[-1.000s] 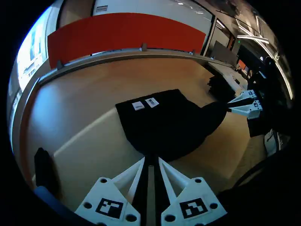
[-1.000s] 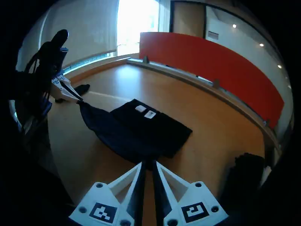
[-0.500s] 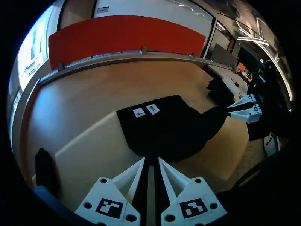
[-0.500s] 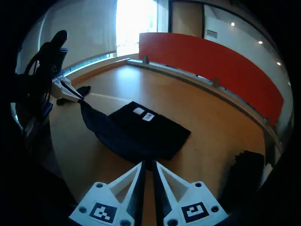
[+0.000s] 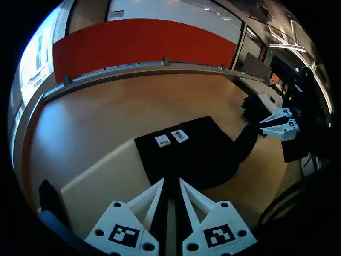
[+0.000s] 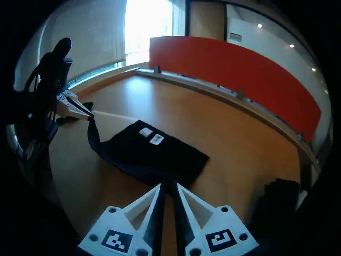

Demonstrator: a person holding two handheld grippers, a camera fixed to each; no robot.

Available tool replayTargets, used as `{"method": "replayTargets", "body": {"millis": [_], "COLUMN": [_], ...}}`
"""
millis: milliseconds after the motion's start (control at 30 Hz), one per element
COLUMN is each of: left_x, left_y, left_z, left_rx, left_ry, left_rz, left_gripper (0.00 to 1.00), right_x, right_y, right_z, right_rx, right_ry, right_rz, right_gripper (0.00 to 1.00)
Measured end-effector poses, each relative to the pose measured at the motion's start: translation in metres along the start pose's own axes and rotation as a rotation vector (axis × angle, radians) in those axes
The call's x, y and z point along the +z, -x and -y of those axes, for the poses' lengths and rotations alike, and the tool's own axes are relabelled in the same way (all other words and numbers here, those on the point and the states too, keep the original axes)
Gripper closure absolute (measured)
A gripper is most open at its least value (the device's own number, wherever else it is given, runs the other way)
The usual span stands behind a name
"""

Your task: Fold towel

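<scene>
A wide tabletop of light brown wood (image 5: 128,98) carried everything. A long red partition panel (image 5: 140,42) stood along its far edge, at 12 o'clock in the left gripper view and at about 1 o'clock in the right gripper view (image 6: 238,68).

The black cloth towel (image 5: 192,153) lay near the middle of the tabletop. Most of it was flat on the wood, but the near edge was lifted at two corners, so it hung in a curve between them (image 6: 157,153). A dark heap of cloth (image 6: 277,200) sat well apart from the towel, at 4 o'clock in the right gripper view; its shape was too dark to tell.

The left claw (image 5: 171,181) had its two white fingers pressed together on the near edge of the towel, at 6 o'clock in its own view. In the right gripper view the same claw (image 6: 90,117) was at 9 o'clock, and it pinched one raised corner above the tabletop. The right claw (image 6: 167,184) also pinched the towel edge between its closed fingers, and in the left gripper view it (image 5: 261,127) was at 3 o'clock with the other raised corner.

Two small white labels (image 5: 163,140) lay side by side on the flat part of the towel, near its far left corner.
</scene>
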State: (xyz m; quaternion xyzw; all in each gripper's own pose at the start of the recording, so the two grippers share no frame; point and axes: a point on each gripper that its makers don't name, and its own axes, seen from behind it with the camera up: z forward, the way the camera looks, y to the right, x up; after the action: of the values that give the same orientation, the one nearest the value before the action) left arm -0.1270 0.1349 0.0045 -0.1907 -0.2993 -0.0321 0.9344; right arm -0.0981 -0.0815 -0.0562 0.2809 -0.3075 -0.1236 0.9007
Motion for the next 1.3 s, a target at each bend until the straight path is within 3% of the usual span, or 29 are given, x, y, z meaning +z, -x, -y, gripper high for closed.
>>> {"method": "replayTargets", "body": {"millis": [700, 967, 1300], "left_x": [0.067, 0.087, 0.105], "left_y": [-0.043, -0.047, -0.048], "left_z": [0.034, 0.045, 0.056], "left_rx": [0.039, 0.04, 0.017], "left_ry": [-0.01, -0.012, -0.025], "left_rz": [-0.03, -0.02, -0.018], "left_gripper": [0.9, 0.9, 0.9], "right_x": [0.063, 0.081, 0.1], "right_y": [-0.008, -0.004, 0.003], "right_z": [-0.051, -0.06, -0.068], "right_rx": [0.07, 0.116, 0.126], "right_ry": [0.057, 0.064, 0.077], "right_rz": [0.045, 0.068, 0.097], "right_gripper": [0.88, 0.88, 0.87]}}
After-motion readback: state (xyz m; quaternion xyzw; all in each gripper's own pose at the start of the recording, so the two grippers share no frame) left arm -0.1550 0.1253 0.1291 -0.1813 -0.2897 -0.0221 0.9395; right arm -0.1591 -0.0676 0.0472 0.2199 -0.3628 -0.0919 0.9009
